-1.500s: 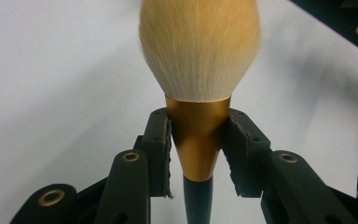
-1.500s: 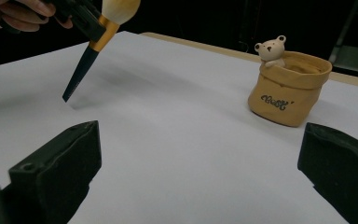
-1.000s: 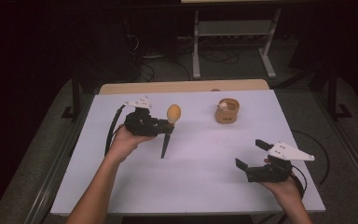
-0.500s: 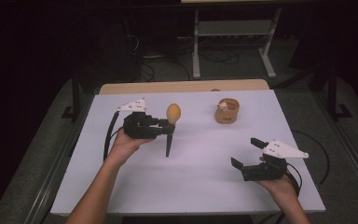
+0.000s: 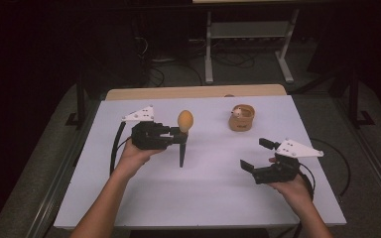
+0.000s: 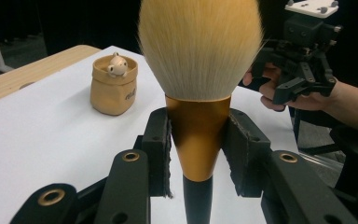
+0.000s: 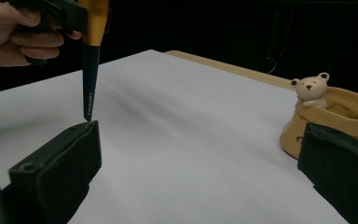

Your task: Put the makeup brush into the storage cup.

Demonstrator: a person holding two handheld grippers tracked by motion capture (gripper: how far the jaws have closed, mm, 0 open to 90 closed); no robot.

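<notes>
A makeup brush (image 5: 185, 119) with pale bristles, a gold ferrule and a black handle stands upright, bristles up. Its handle tip hangs just above the white table (image 5: 208, 193). My left gripper (image 5: 178, 136) is shut on the brush's gold ferrule (image 6: 198, 135), with a pad pressing on each side. A tan pot (image 5: 241, 118) with a small bear figure on its rim stands at the back right, also seen as the pot (image 6: 113, 86) and the pot (image 7: 326, 116). My right gripper (image 5: 254, 153) is open near the front right, with nothing between its jaws (image 7: 205, 154). The brush handle (image 7: 89, 74) hangs ahead of it to the left.
A wooden strip (image 5: 193, 92) runs along the table's far edge. Behind it, a metal stand (image 5: 248, 34) and cables sit on the dark floor. Bare white surface lies between the two grippers and the pot.
The right gripper has shifted slightly left and farther onto the table. The left gripper and the brush have stayed almost still.
</notes>
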